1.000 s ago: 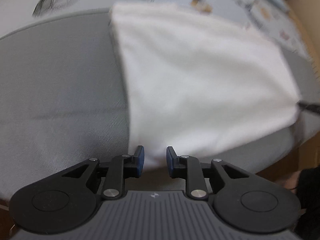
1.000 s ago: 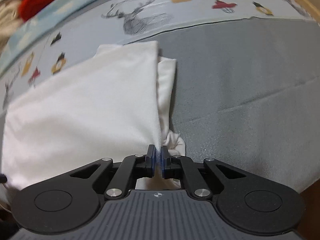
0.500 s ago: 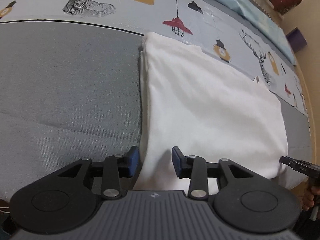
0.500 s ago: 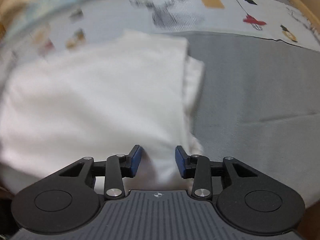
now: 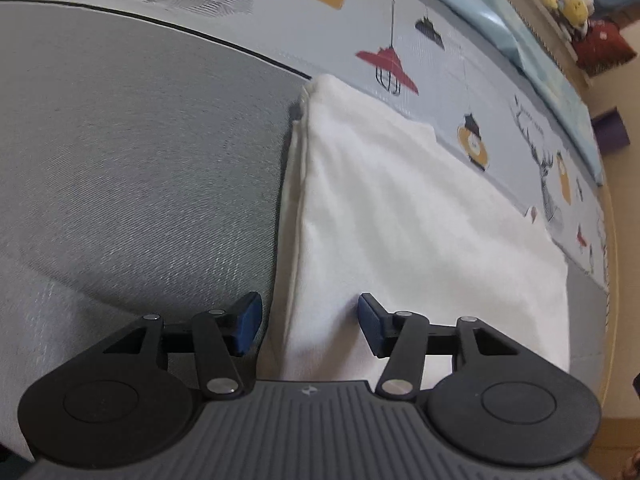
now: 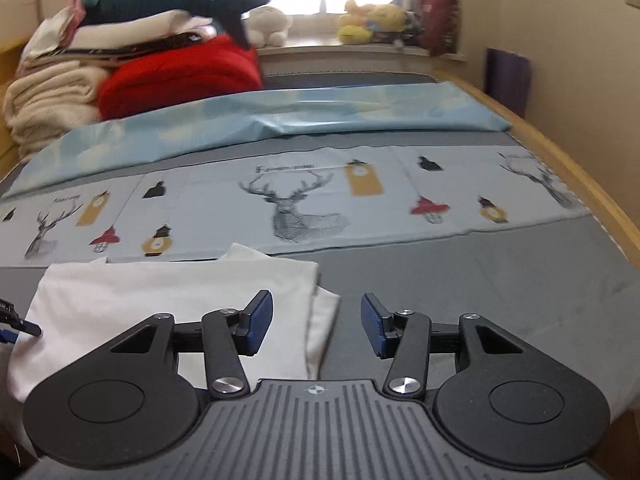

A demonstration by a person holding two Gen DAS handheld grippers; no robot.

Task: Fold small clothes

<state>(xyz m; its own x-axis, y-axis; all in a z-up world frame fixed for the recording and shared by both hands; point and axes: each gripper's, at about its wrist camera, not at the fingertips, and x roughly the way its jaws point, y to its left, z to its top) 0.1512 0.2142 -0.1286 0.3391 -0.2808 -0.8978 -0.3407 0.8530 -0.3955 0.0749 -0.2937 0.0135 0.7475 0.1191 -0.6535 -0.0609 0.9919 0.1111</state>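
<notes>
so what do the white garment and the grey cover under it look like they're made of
White garment: looks like soft matte knit, likely cotton jersey; it lies limp with shallow wrinkles and a stitched edge, no sheen. Grey cover: a matte woven fabric, judging by its fine diagonal weave lines; fibre unclear.

Folded garment (image 6: 168, 292) on bed (image 6: 480, 280), patterned sheet (image 6: 304, 200) behind it, clothes pile (image 6: 132, 60) beyond.

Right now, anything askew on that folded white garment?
Yes. On the white garment, the under layer pokes out past the top layer along its edge beside the bare grey sheet. The layers are not flush; otherwise it lies flat.
</notes>
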